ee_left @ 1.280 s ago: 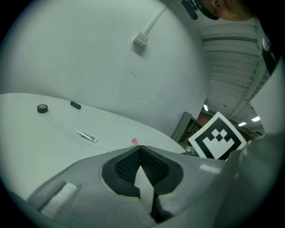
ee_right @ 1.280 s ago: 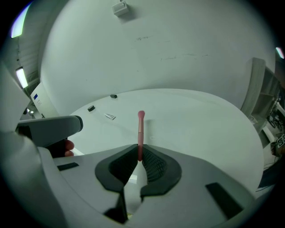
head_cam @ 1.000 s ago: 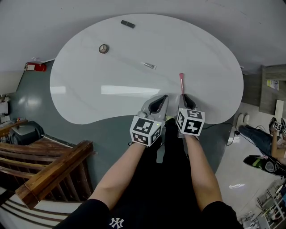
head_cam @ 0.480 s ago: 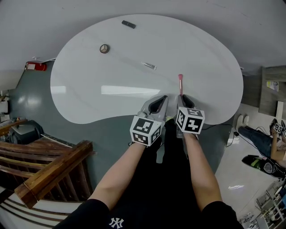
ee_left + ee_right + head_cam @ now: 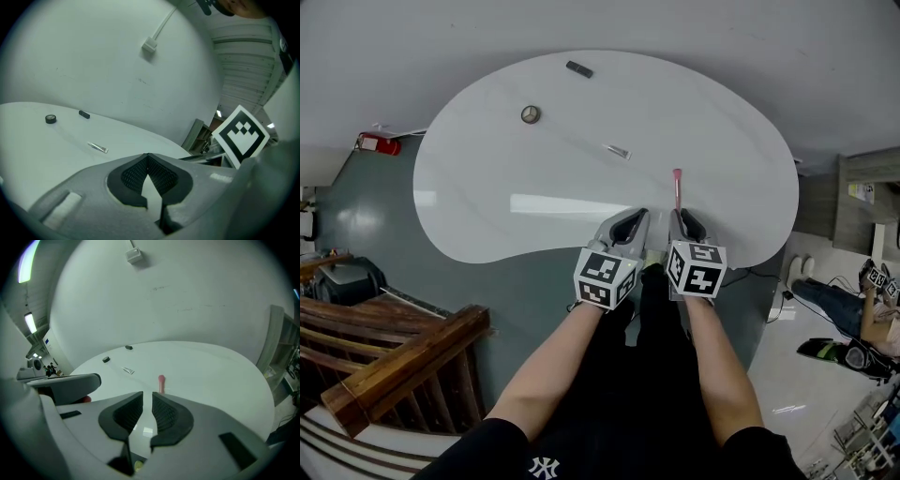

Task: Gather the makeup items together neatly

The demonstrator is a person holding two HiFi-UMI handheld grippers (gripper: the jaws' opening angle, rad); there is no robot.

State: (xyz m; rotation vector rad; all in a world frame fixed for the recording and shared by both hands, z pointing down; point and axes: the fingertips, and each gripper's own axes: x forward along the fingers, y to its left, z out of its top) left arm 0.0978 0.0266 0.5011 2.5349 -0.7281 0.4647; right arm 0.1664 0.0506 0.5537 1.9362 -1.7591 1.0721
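Right gripper [image 5: 147, 397]: jaws have just been opening, narrowly parted, empty. Left gripper [image 5: 148, 158]: closed, empty. Risk: the pink stick [image 5: 161, 383] at the right gripper's 12 o'clock rolls away if nudged.

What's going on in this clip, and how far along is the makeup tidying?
A person holds a gripper in each hand at the near edge of the white table. The right gripper sits just behind the pink stick. Its jaws have just been opening and nothing is between them. The left gripper is shut and empty. A silver tube, a round compact and a dark bar lie scattered farther out, not yet gathered.
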